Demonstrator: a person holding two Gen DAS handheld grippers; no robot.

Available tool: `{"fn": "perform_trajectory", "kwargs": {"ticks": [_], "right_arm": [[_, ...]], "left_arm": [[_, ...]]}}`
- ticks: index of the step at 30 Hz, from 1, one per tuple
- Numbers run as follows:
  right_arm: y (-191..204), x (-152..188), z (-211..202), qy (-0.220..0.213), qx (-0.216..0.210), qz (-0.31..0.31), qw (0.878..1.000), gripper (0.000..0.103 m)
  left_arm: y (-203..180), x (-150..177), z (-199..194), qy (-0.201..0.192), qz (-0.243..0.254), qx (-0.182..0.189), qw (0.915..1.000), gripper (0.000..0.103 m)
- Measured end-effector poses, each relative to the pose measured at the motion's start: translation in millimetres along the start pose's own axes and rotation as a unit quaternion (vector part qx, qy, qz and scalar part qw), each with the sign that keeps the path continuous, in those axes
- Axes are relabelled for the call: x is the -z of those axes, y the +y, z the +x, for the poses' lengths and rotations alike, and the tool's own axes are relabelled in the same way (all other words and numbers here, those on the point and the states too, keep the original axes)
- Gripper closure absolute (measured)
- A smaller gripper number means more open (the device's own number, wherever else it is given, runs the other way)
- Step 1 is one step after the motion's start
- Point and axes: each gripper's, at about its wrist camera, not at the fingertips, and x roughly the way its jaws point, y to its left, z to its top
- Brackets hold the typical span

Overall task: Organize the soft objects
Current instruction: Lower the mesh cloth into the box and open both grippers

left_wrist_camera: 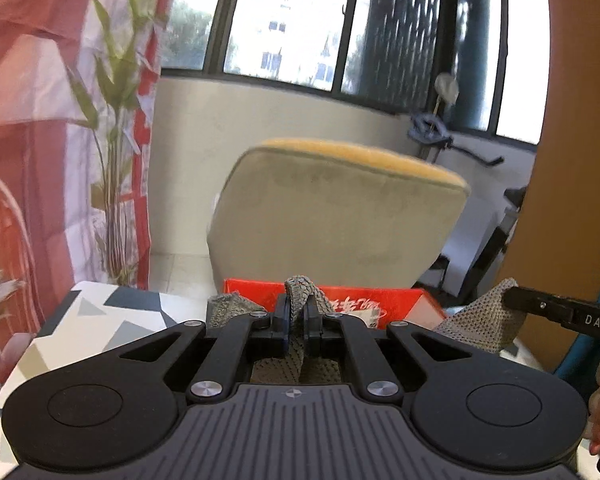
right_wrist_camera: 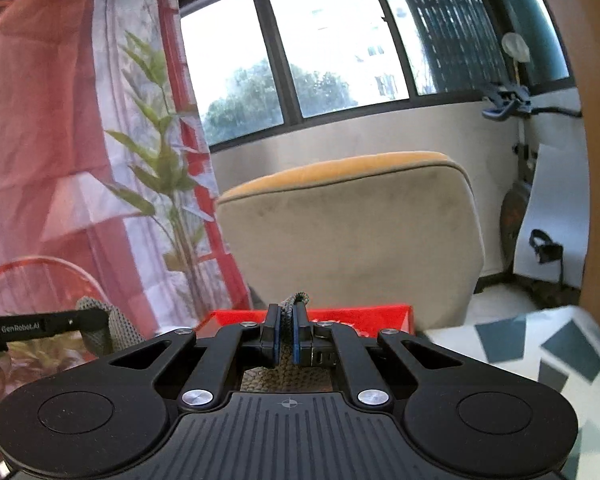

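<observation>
1. the left gripper (left_wrist_camera: 296, 316) has its jaws clenched on a fold of a grey knitted cloth (left_wrist_camera: 298, 300), which bunches up between the blue-edged pads and hangs down under them.
2. the right gripper (right_wrist_camera: 286, 330) has its jaws clenched on another fold of the same grey knitted cloth (right_wrist_camera: 296, 300); in the left wrist view its black finger pinches a corner of the cloth at the far right.
3. the cloth is held up between the two grippers, above the bench (left_wrist_camera: 100, 320) with its grey and white triangle pattern.
4. a red box (left_wrist_camera: 340, 300) sits just past the cloth at the bench's far edge.
5. behind the box stands a beige chair (right_wrist_camera: 352, 240) with a yellow top edge.
6. a red and white curtain (left_wrist_camera: 40, 120) with a leaf print hangs beyond the bench's left edge.
</observation>
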Motion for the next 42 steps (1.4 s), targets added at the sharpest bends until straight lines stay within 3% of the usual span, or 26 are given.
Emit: {"fn": "perform_trajectory", "kwargs": {"ticks": [10,17,27,30,32,33,35,39,42], "right_arm": [[-15,26,73,0.108,0.021,0.014,0.994,0.098],[-20,53,86,0.145,0.022,0.023,0.989,0.098],[-23,67,84,0.167,0.019,0.034,0.985,0.096],[-24,68,81,0.168,0.027,0.035,0.985,0.090],[-23,68,78,0.165,0.033,0.033,0.985,0.083],[-22,67,75,0.161,0.039,0.032,0.986,0.082],[-20,66,70,0.155,0.050,0.029,0.986,0.071],[-15,59,55,0.134,0.065,0.030,0.988,0.053],[-10,54,39,0.117,0.068,0.028,0.990,0.033]], "left_arm": [[-12,24,90,0.134,0.041,-0.013,0.9900,0.096],[-3,29,99,0.163,0.039,-0.001,0.9859,0.096],[1,40,100,0.184,0.044,0.025,0.9815,0.094],[-1,39,95,0.180,0.056,0.030,0.9815,0.089],[-2,38,90,0.177,0.063,0.031,0.9816,0.074],[-2,38,87,0.173,0.065,0.031,0.9823,0.056],[-3,35,77,0.158,0.067,0.033,0.9846,0.039],[-1,34,49,0.133,0.058,0.060,0.9876,0.036],[1,37,27,0.121,0.040,0.071,0.9893,0.036]]}}
